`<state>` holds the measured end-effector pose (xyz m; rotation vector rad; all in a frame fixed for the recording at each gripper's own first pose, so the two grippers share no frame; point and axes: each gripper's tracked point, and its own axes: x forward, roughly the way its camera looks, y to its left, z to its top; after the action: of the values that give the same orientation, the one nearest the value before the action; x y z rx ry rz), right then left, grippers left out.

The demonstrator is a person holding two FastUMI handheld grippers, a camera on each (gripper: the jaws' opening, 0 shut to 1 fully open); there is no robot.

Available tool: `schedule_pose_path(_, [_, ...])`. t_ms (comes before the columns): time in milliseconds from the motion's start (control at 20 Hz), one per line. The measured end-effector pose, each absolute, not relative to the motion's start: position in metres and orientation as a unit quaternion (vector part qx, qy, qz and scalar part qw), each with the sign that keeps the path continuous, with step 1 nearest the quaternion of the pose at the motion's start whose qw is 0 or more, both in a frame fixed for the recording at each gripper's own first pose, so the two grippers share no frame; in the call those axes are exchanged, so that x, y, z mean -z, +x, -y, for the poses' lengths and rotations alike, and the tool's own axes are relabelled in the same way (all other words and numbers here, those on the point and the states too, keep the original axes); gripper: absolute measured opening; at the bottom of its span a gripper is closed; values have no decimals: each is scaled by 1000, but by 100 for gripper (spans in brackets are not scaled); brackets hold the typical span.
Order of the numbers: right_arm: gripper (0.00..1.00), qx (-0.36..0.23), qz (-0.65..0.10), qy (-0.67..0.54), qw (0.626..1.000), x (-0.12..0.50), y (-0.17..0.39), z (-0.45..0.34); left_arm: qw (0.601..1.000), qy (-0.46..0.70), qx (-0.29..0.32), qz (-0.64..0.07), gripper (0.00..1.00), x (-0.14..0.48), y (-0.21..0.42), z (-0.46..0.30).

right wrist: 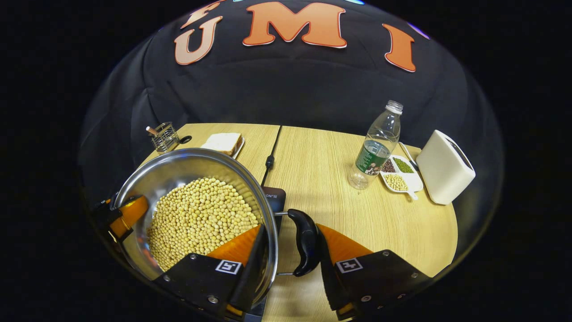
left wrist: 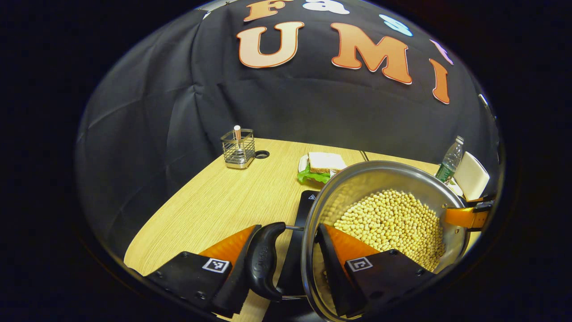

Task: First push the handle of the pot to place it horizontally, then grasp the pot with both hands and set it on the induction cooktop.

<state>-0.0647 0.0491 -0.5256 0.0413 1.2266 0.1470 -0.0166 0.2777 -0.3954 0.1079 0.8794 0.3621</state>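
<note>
Left gripper [left wrist: 288, 264]: jaws clamp the pot's [left wrist: 357, 179] black side handle [left wrist: 264, 259] and rim, one finger outside, one inside the wall. Right gripper [right wrist: 288, 259] pinches the opposite handle [right wrist: 306, 241] and rim likewise. Pot: shiny steel, wide, full of soybeans [right wrist: 201, 219] (pale yellow, heaped). It sits above the black induction cooktop [right wrist: 273, 197]; contact unclear. Wooden table [right wrist: 321, 179] around; sandwich [left wrist: 324, 163], wire utensil holder [left wrist: 238, 150], water bottle [right wrist: 377, 145], white toaster [right wrist: 444, 167] beyond.
</note>
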Motion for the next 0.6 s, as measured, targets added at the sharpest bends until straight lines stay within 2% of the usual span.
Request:
schedule_pose_path(50, [64,-72,-576,24,814,525,-65,-51,884,58,-181,-426,84,397,-18,-279])
schedule_pose_path(200, [67,-89,-559,51,823,511,-59,-56,880,83,-197,-424,89,388,-15,-279])
schedule_pose_path(250, [71,-93,-547,56,830,506,-56,-55,885,92,-197,-412,92,379,-10,-279])
schedule_pose_path(300, [74,-94,-536,60,837,497,-52,-51,889,104,-200,-400,89,367,-5,-278])
schedule_pose_path(550, [76,-77,-456,66,884,438,-36,-16,906,148,-222,-329,91,310,4,-277])
schedule_pose_path(600, [77,-74,-438,66,893,425,-32,-8,911,153,-221,-313,87,295,6,-273])
